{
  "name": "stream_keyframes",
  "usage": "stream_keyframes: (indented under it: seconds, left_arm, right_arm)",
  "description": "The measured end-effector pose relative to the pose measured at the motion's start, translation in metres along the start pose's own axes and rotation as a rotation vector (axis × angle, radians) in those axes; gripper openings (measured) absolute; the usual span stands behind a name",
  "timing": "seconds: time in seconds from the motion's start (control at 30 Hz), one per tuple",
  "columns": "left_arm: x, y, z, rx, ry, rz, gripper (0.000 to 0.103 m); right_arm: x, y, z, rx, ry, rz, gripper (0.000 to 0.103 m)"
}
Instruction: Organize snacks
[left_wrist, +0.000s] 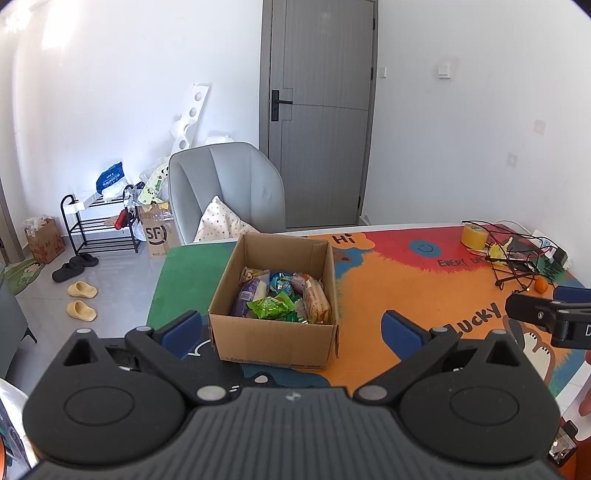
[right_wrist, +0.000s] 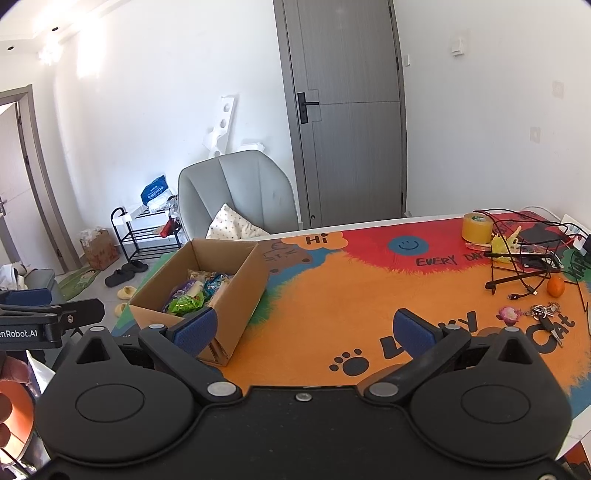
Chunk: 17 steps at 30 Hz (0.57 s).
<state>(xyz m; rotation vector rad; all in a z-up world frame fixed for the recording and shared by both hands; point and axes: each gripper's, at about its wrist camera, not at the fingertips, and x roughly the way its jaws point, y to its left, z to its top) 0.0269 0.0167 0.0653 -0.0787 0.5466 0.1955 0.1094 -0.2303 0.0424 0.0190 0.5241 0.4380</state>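
Observation:
An open cardboard box (left_wrist: 273, 339) stands on the colourful table mat (left_wrist: 406, 295); it also shows in the right wrist view (right_wrist: 236, 295). Inside it lie several snack packets, among them a green one (left_wrist: 271, 307) and an orange biscuit pack (left_wrist: 316, 306); the green one shows in the right wrist view too (right_wrist: 184, 304). My left gripper (left_wrist: 291, 332) is open and empty, just in front of the box. My right gripper (right_wrist: 306, 330) is open and empty, over the orange mat to the right of the box. Each gripper shows at the edge of the other's view.
At the table's far right lie a yellow tape roll (right_wrist: 476, 227), tangled black cables (right_wrist: 524, 258), a small orange (right_wrist: 555, 286) and keys (right_wrist: 543, 312). A grey chair (left_wrist: 225, 188) with a cushion stands behind the table. A shoe rack (left_wrist: 99, 221) and slippers (left_wrist: 82, 299) are on the floor at left.

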Motion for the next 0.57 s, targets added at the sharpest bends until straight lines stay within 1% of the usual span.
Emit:
stream_keyframes:
  seconds: [0.57]
  left_arm:
    - [0.0032, -0.0036, -0.0008, 0.005, -0.006, -0.007, 0.103]
  right_arm:
    - [0.0018, 0.0010, -0.0018, -0.002, 0.011, 0.005, 0.103]
